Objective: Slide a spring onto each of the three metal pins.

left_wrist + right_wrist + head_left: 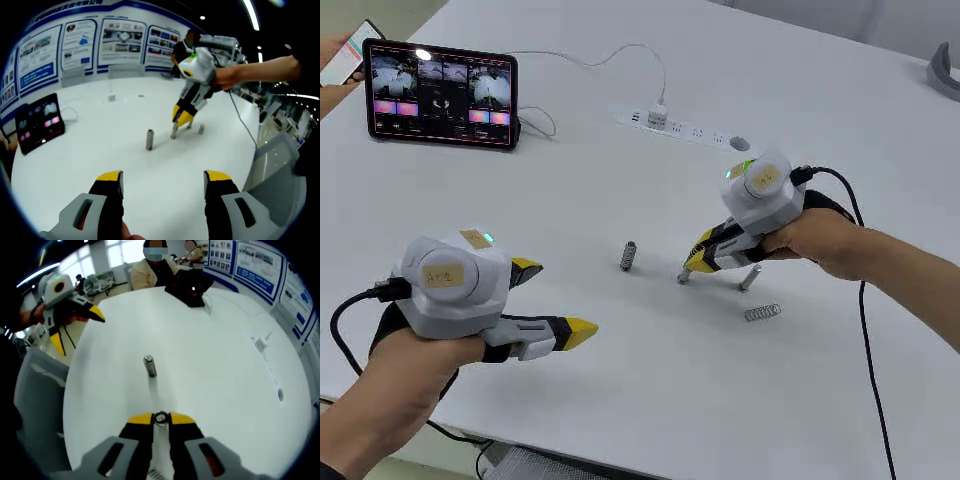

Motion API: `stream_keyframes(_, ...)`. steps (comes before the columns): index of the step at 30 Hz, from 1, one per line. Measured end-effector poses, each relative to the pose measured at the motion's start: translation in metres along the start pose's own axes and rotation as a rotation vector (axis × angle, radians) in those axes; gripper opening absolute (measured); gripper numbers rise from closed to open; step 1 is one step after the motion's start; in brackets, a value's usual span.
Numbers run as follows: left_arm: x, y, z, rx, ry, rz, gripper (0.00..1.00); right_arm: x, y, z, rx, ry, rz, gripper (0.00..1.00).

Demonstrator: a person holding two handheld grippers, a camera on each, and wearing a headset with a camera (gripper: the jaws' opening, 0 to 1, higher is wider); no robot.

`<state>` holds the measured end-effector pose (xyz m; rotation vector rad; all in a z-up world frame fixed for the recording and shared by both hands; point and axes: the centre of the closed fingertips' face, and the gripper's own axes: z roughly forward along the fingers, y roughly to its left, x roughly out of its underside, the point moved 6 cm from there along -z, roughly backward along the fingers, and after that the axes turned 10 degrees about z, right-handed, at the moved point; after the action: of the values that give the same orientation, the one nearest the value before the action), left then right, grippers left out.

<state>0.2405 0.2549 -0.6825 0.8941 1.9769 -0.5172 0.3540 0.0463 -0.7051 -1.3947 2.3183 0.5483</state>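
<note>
My right gripper (698,262) is shut on a metal pin (685,275) that stands on the white table (650,400); the pin's top (160,417) shows between the yellow tips. To its left stands another pin with a spring around it (628,256) (149,365) (149,139). A bare pin (750,277) (201,129) rests just right of the right gripper. A loose spring (762,313) lies nearer to me. My left gripper (555,298) (163,180) hovers open at the lower left with nothing between its fingers, well apart from the pins.
A tablet (440,80) stands at the back left, and a hand holds a phone (350,50) beside it. A white power strip (680,125) with a cable lies at the back centre. A grey object (945,70) sits at the far right edge.
</note>
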Motion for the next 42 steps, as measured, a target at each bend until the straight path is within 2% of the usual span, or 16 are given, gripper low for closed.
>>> stream_keyframes(15, -0.004, 0.002, -0.001, -0.007, -0.002, 0.001, 0.69, 0.012, -0.005, 0.021, 0.001, 0.036, -0.021, 0.13)
stream_keyframes(27, -0.004, 0.0, -0.002, -0.009, 0.0, -0.002, 0.69, 0.018, -0.007, 0.028, 0.0, 0.051, -0.012, 0.15)
stream_keyframes(30, -0.005, 0.0, -0.002, -0.01, -0.003, -0.004, 0.69, 0.02, -0.006, 0.026, -0.002, 0.054, 0.001, 0.23)
stream_keyframes(36, -0.005, -0.001, -0.002, -0.008, 0.0, 0.001, 0.69, 0.026, -0.008, 0.017, 0.013, 0.034, 0.029, 0.28)
stream_keyframes(42, -0.007, -0.004, 0.001, -0.001, -0.003, 0.005, 0.7, 0.032, -0.013, 0.004, 0.032, -0.028, 0.11, 0.36)
